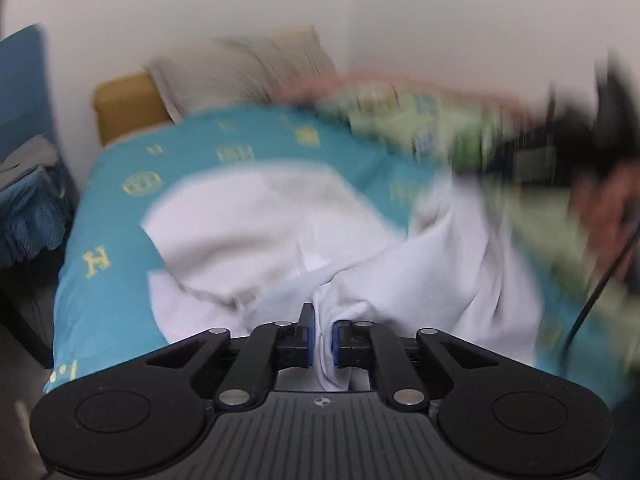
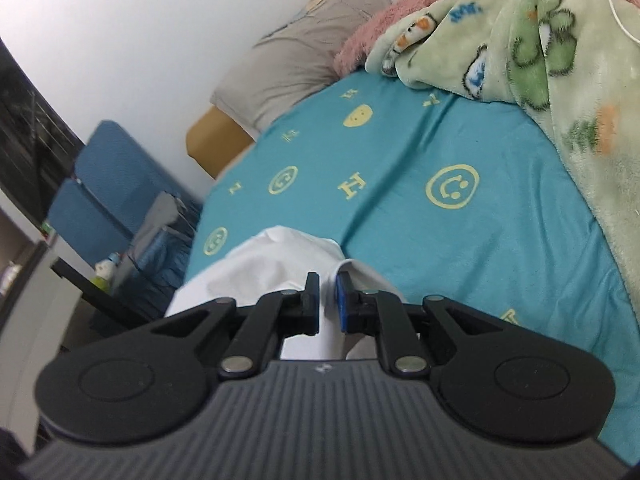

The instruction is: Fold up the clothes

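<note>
A white garment (image 1: pixel 280 232) lies rumpled on the teal bed sheet (image 1: pixel 120 240). My left gripper (image 1: pixel 323 334) is shut on a bunched fold of its near edge. In the right wrist view my right gripper (image 2: pixel 329 300) is shut on another edge of the white garment (image 2: pixel 276 264), which hangs over the sheet (image 2: pixel 460 240). The right gripper and the hand holding it show blurred at the right of the left wrist view (image 1: pixel 560 152). The left wrist view is motion-blurred.
A green cartoon-print blanket (image 2: pixel 560 60) with a pink one (image 2: pixel 400 12) behind it lies along the right side of the bed. A grey pillow (image 2: pixel 296 56) sits at the head by the white wall. A blue chair (image 2: pixel 104 184) with clothes stands to the left of the bed.
</note>
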Action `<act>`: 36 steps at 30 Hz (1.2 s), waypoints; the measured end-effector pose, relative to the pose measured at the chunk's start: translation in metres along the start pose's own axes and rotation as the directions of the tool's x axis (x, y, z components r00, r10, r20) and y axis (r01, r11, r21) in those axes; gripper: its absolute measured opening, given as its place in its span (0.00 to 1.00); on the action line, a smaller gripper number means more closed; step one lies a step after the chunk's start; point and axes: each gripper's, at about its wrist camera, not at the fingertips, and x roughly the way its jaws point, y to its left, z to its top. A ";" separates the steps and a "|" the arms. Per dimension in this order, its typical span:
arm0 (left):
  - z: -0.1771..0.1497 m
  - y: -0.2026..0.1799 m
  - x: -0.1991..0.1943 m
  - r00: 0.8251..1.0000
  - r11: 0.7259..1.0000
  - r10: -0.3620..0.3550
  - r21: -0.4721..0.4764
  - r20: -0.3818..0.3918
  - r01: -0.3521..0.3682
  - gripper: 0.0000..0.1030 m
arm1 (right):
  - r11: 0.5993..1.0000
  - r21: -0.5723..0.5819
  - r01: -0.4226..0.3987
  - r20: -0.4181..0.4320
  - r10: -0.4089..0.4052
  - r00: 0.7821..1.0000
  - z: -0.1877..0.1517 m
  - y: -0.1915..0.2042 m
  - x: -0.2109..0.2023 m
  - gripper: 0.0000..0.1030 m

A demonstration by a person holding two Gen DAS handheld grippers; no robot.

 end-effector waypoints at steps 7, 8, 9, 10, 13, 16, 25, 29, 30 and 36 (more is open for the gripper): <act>0.021 0.030 -0.078 0.951 0.979 -0.030 -0.182 0.307 0.090 0.06 | 1.000 -0.028 -0.008 -0.016 0.008 1.000 -0.009 0.010 -0.003 0.13; 0.022 0.031 -0.088 0.938 0.979 -0.029 -0.182 0.345 0.097 0.05 | 0.999 -0.038 -0.012 -0.009 0.012 1.000 -0.010 0.013 -0.006 0.13; 0.024 0.030 -0.097 0.925 0.977 -0.039 -0.180 0.378 0.115 0.05 | 0.999 -0.048 -0.016 -0.001 0.016 1.000 -0.011 0.016 -0.010 0.13; 0.025 0.029 -0.107 0.911 0.974 -0.054 -0.179 0.409 0.138 0.05 | 0.998 -0.057 -0.021 0.007 0.022 1.000 -0.011 0.020 -0.014 0.13; 0.027 0.027 -0.138 0.877 0.959 -0.100 -0.189 0.470 0.210 0.05 | 0.996 -0.070 -0.054 0.045 0.057 0.997 -0.014 0.028 -0.037 0.12; 0.028 0.034 -0.147 0.879 0.948 -0.096 -0.226 0.466 0.224 0.05 | 0.995 -0.075 -0.062 0.060 0.067 0.996 -0.018 0.033 -0.056 0.12; 0.056 0.084 -0.028 0.988 0.934 0.114 -0.349 0.108 -0.069 0.11 | 0.988 -0.111 -0.111 -0.062 0.105 0.993 -0.041 0.055 -0.047 0.13; 0.044 0.092 0.014 0.948 0.913 0.312 -0.254 -0.071 -0.319 0.43 | 0.985 -0.117 -0.131 -0.161 0.111 0.981 -0.055 0.059 -0.022 0.40; 0.041 0.096 0.013 0.944 0.907 0.316 -0.263 -0.095 -0.330 0.45 | 0.982 -0.123 -0.142 -0.179 0.119 0.977 -0.058 0.061 -0.016 0.60; 0.044 0.098 -0.029 0.928 0.895 0.370 -0.250 -0.043 -0.368 0.60 | 0.943 -0.258 -0.212 -0.220 0.156 0.963 -0.078 0.085 0.004 0.66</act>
